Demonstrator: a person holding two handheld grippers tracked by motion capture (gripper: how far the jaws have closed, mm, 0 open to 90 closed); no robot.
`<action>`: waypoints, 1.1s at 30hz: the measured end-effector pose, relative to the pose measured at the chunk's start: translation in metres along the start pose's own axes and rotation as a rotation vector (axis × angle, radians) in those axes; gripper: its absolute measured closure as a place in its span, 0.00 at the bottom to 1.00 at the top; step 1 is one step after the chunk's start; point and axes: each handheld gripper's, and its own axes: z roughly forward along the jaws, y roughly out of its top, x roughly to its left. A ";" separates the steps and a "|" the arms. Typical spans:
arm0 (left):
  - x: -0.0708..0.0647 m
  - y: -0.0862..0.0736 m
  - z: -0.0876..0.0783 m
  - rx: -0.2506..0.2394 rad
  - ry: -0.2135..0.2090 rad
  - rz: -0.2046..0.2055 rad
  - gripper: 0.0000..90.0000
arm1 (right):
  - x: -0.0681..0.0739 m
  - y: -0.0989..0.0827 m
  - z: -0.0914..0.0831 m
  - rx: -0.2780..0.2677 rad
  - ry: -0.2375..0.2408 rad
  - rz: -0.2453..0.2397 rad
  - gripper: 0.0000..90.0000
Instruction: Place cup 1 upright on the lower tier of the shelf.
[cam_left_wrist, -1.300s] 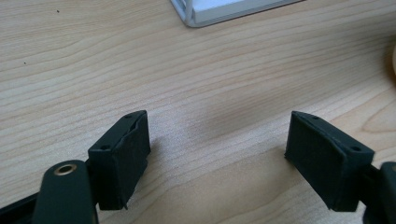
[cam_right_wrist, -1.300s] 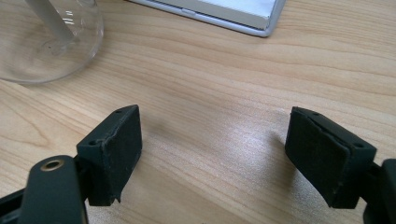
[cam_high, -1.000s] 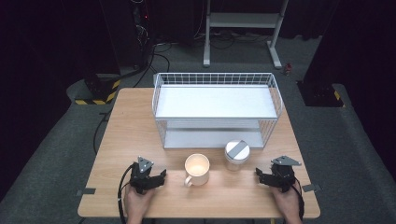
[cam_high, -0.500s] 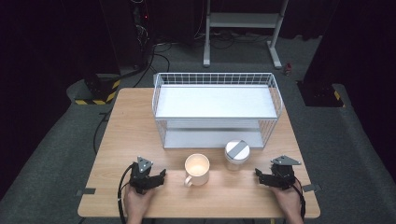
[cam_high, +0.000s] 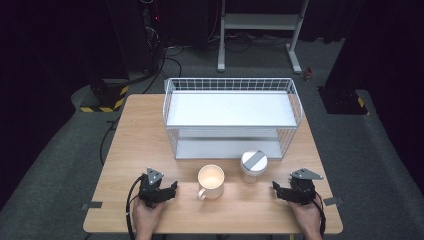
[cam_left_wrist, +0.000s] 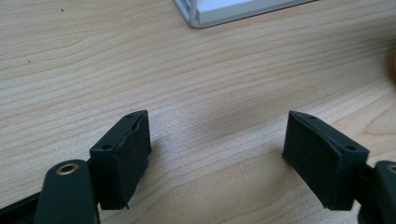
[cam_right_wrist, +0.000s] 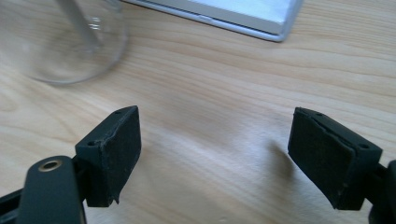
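High view: the mug (cam_high: 211, 181), a round cream-coloured cup with a small handle at its lower left, stands upright on the pale wood-grain surface (cam_high: 145, 140), just in front of the white wire rack (cam_high: 232, 116). Just to the mug's right stands a clear glass jar (cam_high: 253, 166) with a flat grey lid. The left gripper (cam_high: 165, 191) rests on the surface to the mug's left, apart from it; the right gripper (cam_high: 281, 190) rests well to the mug's right, beyond the jar. In the gripper views both pairs of fingers are spread, with only bare wood between their matte black, slab-shaped pads; those of the right gripper have just wavered wider and narrower, around nothing. The rack is a two-level frame of thin wire with smooth white shelves, both unoccupied. Judged from this layout, the work has not begun: neither vessel is grasped, and every reach and lift remains.
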 end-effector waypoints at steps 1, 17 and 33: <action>0.000 0.000 0.000 0.000 0.000 0.000 0.26 | 0.000 0.000 0.000 0.000 0.000 0.000 0.19; 0.000 0.000 0.000 0.000 0.003 -0.001 0.26 | 0.029 -0.003 -0.008 -0.040 0.091 -0.060 0.18; -0.001 0.000 0.000 -0.001 0.006 -0.005 0.26 | 0.054 0.013 0.006 -0.049 0.139 -0.105 0.16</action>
